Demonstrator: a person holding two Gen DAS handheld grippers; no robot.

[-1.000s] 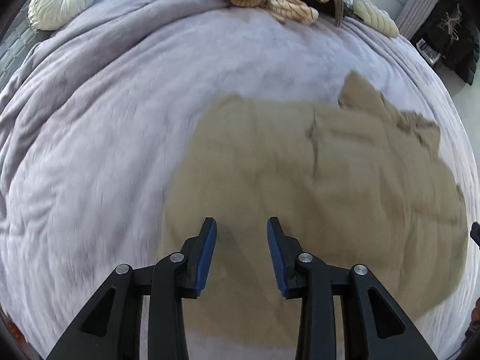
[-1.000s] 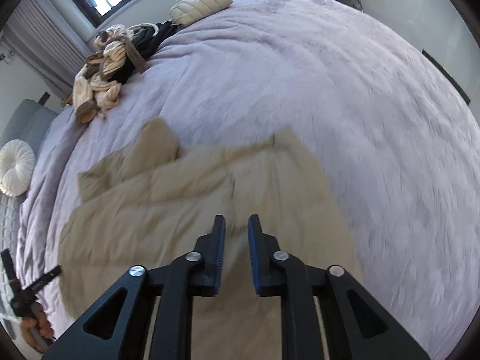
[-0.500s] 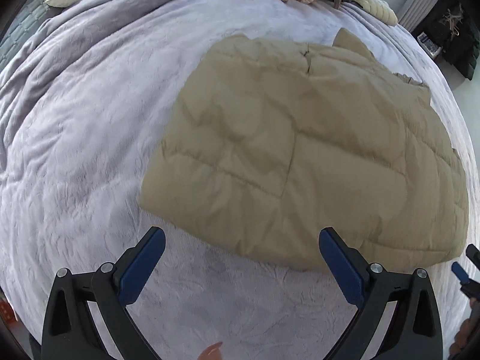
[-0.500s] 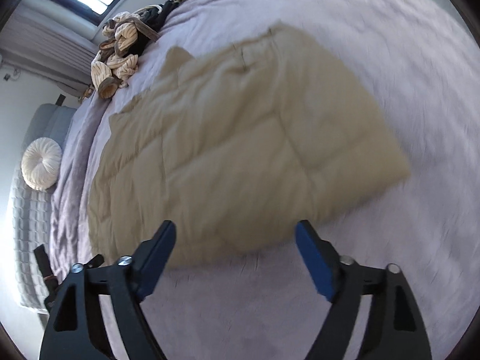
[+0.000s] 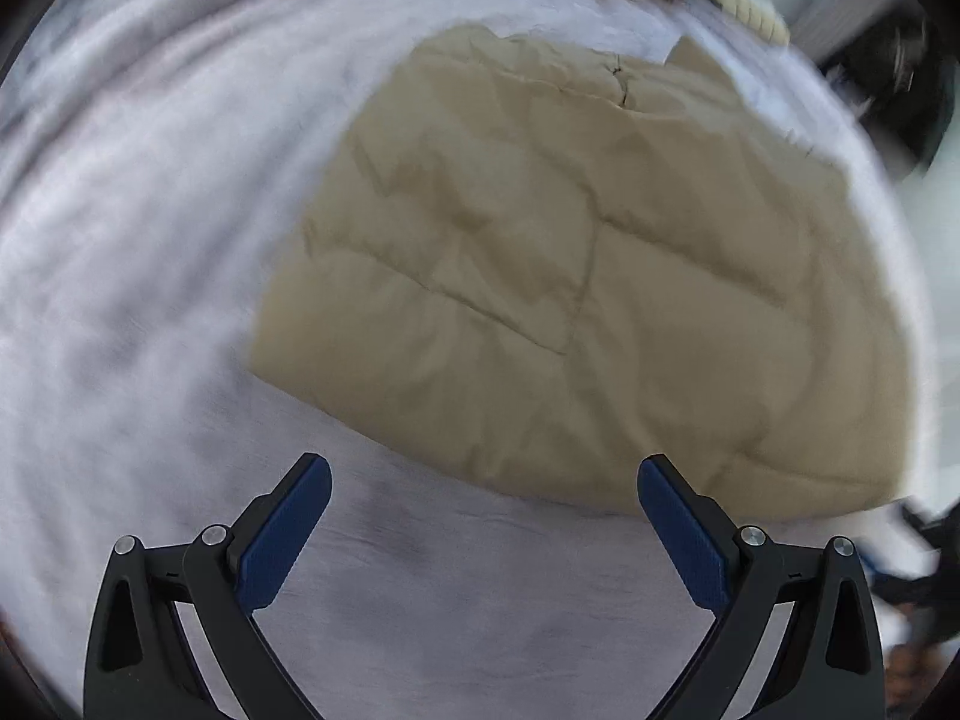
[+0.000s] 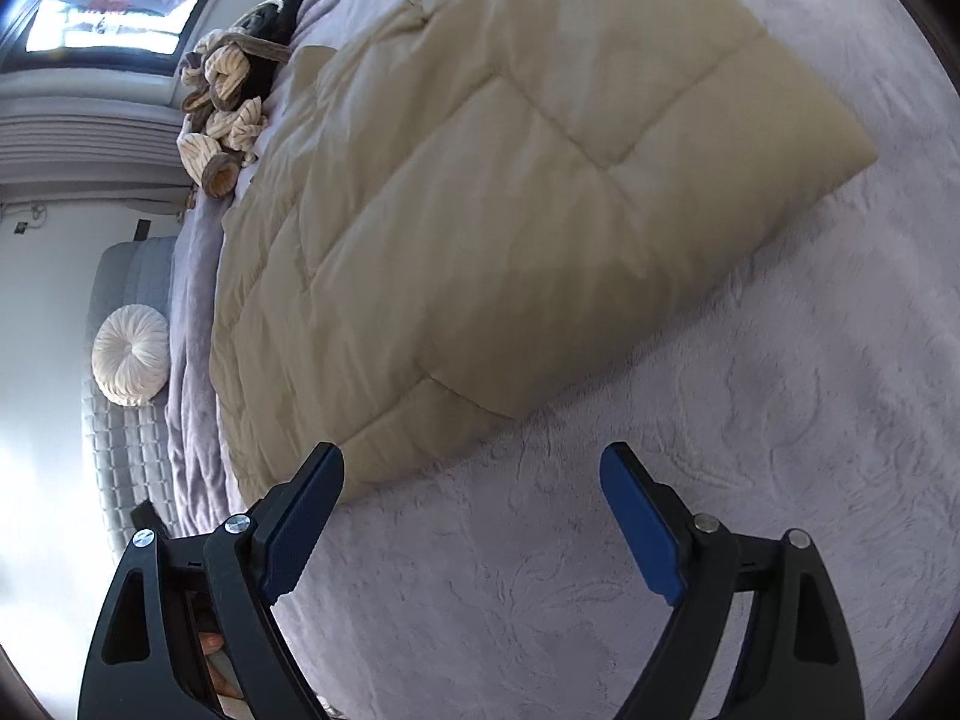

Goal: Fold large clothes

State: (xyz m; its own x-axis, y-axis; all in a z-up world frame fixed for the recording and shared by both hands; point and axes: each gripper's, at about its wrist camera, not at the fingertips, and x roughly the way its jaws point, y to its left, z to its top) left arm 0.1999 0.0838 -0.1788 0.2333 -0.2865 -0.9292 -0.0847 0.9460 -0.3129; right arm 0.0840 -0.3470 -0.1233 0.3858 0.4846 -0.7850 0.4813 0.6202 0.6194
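Nearest in the left wrist view, the left gripper (image 5: 483,471) points steeply down at a lilac bedspread (image 5: 150,240), its blue-padded jaws spread wide with only bedspread between them; they have just been opening. The right gripper (image 6: 471,462) also tilts downward, its jaws likewise just opened and standing wide, gripping nothing. Just beyond both pairs of fingertips lies a tan quilted jacket (image 5: 570,252), folded into a puffy block on the bedspread, its near edge just ahead of the tips. Farther off, by the bed's far edge, sits a heap of cream striped clothes (image 6: 225,102). A round white cushion (image 6: 130,354) rests at the bed's side.
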